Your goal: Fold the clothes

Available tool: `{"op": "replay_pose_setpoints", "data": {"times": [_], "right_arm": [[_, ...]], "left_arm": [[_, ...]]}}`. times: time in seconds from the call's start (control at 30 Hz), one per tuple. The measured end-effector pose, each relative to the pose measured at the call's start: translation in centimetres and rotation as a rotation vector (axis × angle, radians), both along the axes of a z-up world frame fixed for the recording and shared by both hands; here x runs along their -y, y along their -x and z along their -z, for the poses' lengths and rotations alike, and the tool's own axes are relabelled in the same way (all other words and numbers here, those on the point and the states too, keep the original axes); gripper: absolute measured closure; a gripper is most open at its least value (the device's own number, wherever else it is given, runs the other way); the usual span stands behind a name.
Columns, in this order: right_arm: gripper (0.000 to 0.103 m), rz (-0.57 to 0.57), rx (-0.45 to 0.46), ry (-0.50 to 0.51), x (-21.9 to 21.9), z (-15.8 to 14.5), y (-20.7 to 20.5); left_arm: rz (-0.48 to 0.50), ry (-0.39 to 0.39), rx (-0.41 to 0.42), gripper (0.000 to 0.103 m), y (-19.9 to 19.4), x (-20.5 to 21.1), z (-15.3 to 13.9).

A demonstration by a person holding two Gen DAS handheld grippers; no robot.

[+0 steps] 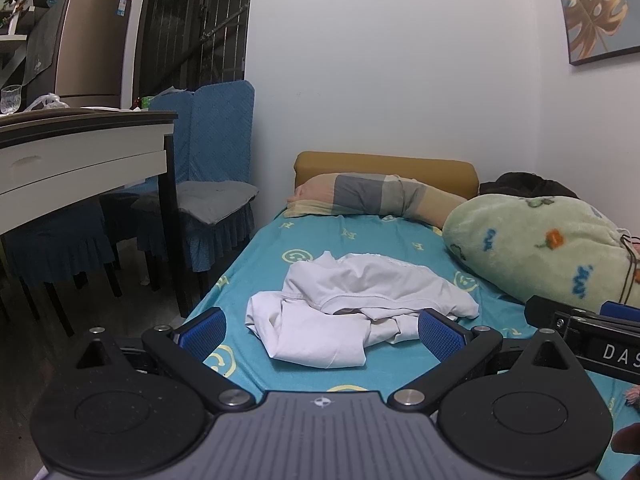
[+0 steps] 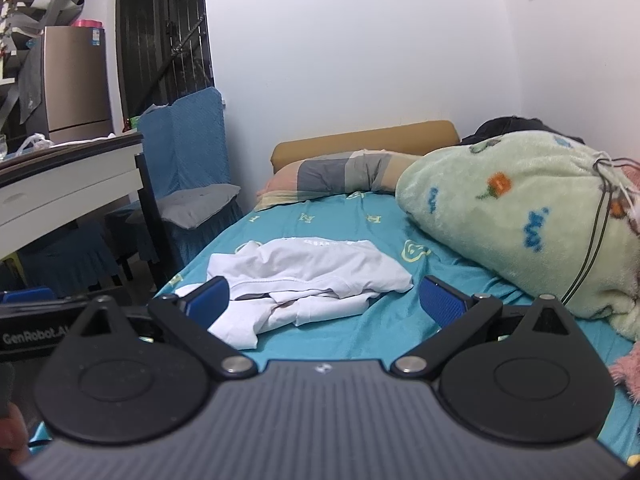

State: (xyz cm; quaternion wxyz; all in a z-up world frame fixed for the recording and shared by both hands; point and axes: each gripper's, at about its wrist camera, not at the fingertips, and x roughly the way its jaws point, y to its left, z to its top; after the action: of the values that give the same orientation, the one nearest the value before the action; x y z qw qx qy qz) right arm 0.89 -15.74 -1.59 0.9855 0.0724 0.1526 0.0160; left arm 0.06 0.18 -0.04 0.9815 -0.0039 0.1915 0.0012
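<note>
Your left black two-finger gripper (image 1: 322,334) shows ribbed blue pads (image 1: 203,333), silver pivot screws, grey ridged housing; the right black twin gripper (image 2: 327,307) matches.

Left gripper (image 1: 322,334) is hovering level with its blue-padded fingers (image 1: 202,332) spread wide, gripping nothing. Right gripper (image 2: 324,300) is sitting just beside it on the right, jaws also spread wide, pads (image 2: 442,302) bare. Each one's body is showing at the edge of the other's wrist view, so they're running side by side.
</note>
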Motion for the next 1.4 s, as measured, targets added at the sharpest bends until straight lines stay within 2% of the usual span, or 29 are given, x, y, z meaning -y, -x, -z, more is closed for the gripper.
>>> {"op": "replay_pose_setpoints", "data": {"times": [0.93,1.07,1.17,1.3,1.4], "right_arm": [[0.0,0.0,-0.002,0.014,-0.3,0.0,0.1],[0.0,0.016,0.03,-0.02,0.1,0.1,0.2],[0.0,0.026,0.037,-0.047,0.6,0.2,-1.1],[0.0,0.017,-0.003,-0.058,1.3,1.4,-5.5],[0.001,0.01,-0.034,-0.066,1.9,2.3,-8.8]], "left_arm": [[0.008,0.023,-0.014,0.0,-0.1,-0.5,0.2],[0.012,0.021,0.0,0.0,-0.5,-0.6,-0.1],[0.046,-0.029,0.003,0.0,-1.8,0.1,-0.3],[0.09,-0.11,-0.019,0.0,-5.6,1.2,-0.1],[0.111,-0.148,-0.11,0.0,-10.3,1.3,1.6]]}}
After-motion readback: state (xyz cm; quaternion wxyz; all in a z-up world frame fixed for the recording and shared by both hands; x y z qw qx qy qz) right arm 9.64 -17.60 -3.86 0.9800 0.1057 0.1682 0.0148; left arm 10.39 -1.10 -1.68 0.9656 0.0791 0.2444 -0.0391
